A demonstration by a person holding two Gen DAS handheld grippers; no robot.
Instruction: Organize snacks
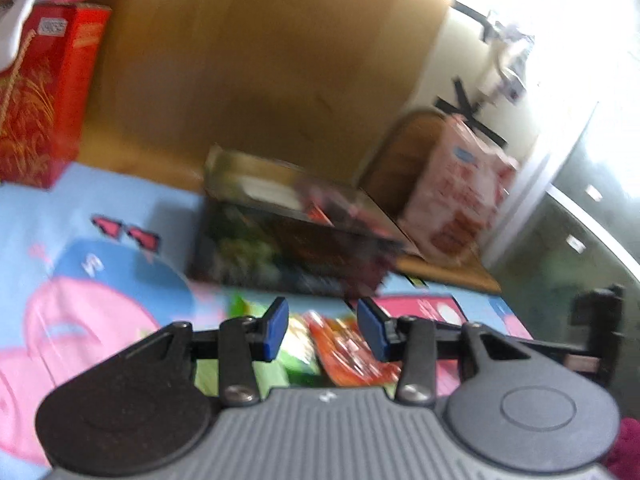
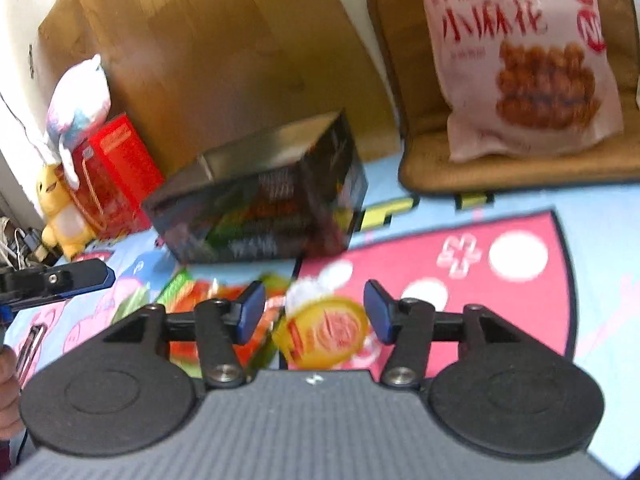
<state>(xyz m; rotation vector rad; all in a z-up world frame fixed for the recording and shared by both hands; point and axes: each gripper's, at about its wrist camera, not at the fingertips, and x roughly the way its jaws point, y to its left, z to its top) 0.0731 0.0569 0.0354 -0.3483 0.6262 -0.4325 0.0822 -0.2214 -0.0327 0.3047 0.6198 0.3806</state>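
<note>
A dark open snack box (image 1: 288,236) stands on the cartoon bedspread (image 1: 80,280); it also shows in the right wrist view (image 2: 264,208). My left gripper (image 1: 323,328) is open above an orange packet (image 1: 352,352) and a green packet (image 1: 296,348). My right gripper (image 2: 316,316) is open, with a round yellow snack cup (image 2: 324,336) lying between its fingers, not clamped. Orange and green packets (image 2: 200,304) lie to its left. The frames are blurred.
A large pink bag of fried twists (image 2: 520,52) leans on a brown cushion (image 2: 520,168). A red gift box (image 1: 44,92) and plush toys (image 2: 76,92) stand by the wooden headboard (image 1: 248,60). The other gripper's finger (image 2: 68,278) shows at the left.
</note>
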